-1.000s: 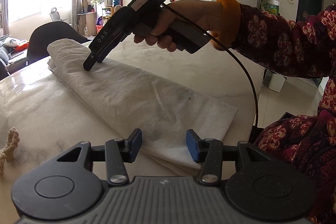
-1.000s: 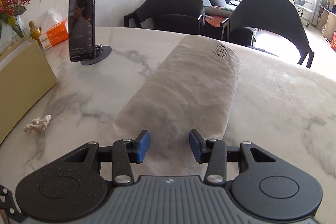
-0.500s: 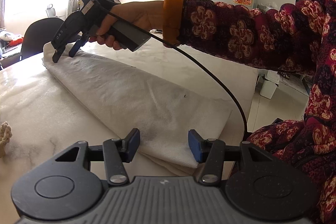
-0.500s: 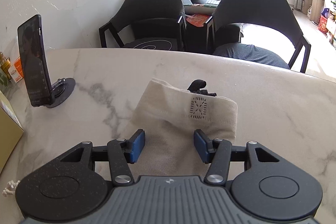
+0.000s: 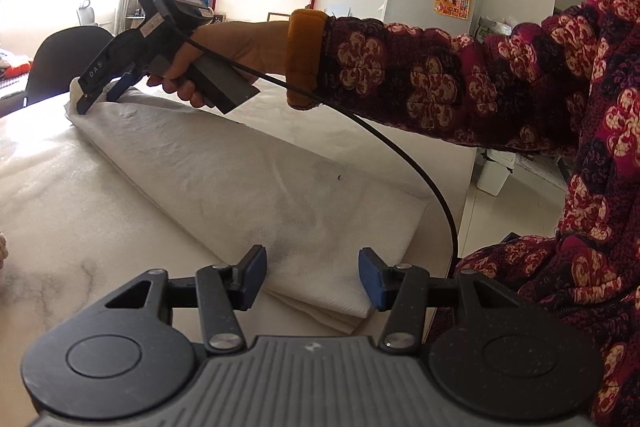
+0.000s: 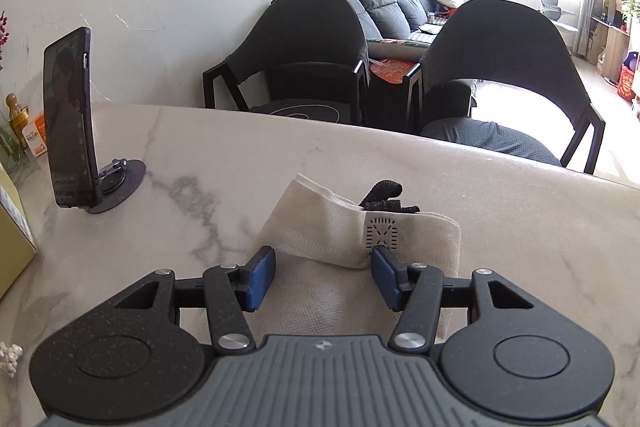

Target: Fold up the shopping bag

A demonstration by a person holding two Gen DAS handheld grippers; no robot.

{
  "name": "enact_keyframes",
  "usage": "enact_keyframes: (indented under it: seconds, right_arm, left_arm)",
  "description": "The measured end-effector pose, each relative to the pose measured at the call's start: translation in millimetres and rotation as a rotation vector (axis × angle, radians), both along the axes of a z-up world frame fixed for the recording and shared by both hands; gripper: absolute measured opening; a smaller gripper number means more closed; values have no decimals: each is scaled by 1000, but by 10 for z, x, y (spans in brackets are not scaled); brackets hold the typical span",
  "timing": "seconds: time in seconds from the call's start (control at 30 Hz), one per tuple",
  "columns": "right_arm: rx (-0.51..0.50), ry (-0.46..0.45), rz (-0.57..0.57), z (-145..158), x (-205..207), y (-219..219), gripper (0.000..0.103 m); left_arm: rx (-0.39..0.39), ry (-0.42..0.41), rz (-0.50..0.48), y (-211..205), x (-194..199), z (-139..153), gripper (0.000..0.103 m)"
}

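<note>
- On the marble surface (image 5: 72, 227) the bag (image 5: 248, 183) lies flat, folded into a long white strip, running from my left gripper (image 5: 312, 277) away to my right gripper (image 5: 100, 95).
- Left gripper: blue pads spread, nothing pinched. Near corner of the bag sits under and between them; pads look clear of the cloth.
- Right gripper (image 6: 323, 277), own view: pads spread and opening a little. Bag (image 6: 332, 291) lies between them, not squeezed.
- Far end of the bag has its hem turned up just ahead of the right pads; a stitched square patch (image 6: 382, 233) is right by the right-hand pad.
- Black strap (image 6: 382, 197) pokes out from behind that hem.
- Left view: right gripper angled down, tips on or just above the far end of the bag; can't tell if they touch. My right hand (image 5: 224, 51) wraps the handle, cable (image 5: 400, 155) loops off it across the bag.
- Phone (image 6: 70, 123) stands upright on a round stand (image 6: 124, 183), left of the bag, well apart from it.
- Yellowish box (image 6: 12, 247) at the left edge of the surface, small white bit (image 6: 10, 357) near it.
- Two dark chairs (image 6: 304, 59) behind the far edge of the surface.
</note>
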State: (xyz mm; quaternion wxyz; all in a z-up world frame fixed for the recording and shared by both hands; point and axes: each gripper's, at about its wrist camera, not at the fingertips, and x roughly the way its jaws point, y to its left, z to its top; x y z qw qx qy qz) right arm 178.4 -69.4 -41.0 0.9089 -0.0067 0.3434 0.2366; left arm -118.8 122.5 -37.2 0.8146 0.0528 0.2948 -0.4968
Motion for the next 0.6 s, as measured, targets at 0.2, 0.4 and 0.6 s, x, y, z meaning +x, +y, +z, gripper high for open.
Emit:
enact_keyframes:
  seconds: [0.2, 0.4, 0.6]
  right_arm:
    - [87, 37, 26, 24, -3, -192, 58]
    - [58, 20, 45, 103, -43, -170, 58]
    - [60, -2, 37, 147, -64, -245, 56]
  left_arm:
    - [-78, 16, 52, 114, 325, 203, 52]
    - [23, -63, 167, 41, 884, 343, 52]
    - [79, -28, 365, -103, 1353, 321, 52]
